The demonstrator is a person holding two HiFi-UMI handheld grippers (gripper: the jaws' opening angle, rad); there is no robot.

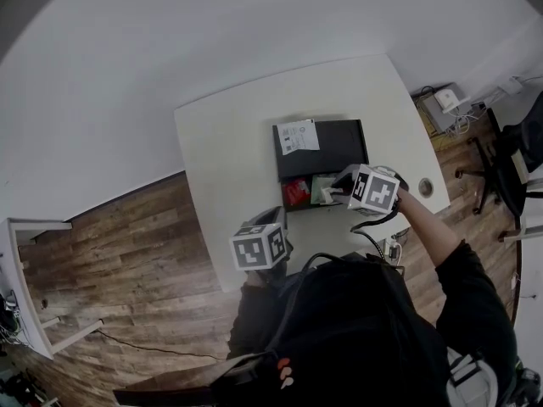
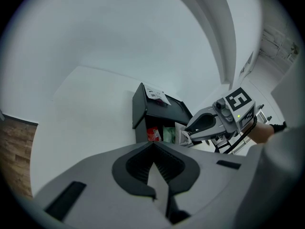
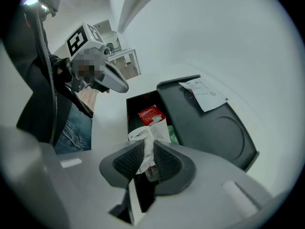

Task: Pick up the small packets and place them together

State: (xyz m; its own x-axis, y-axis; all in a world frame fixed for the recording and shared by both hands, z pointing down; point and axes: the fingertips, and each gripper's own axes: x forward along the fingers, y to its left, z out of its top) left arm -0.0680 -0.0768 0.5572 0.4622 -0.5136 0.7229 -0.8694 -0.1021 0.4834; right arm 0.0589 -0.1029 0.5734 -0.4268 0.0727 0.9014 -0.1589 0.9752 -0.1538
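Squeeze the white packet (image 3: 148,136) softly but firmly with the right gripper (image 3: 147,149), then lift straight up, away from the black tray (image 3: 209,132). Find that packet pinched between the pads, poking past the tips, just above the slot with the red packet (image 3: 151,114) and green packet (image 3: 171,133). Note the left gripper (image 2: 153,146) pressed together on nothing, held back.

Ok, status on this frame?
Right gripper clamped on white packet over tray slot. Left gripper shut, empty. Red packet, green packet in slot. Nothing blocking.
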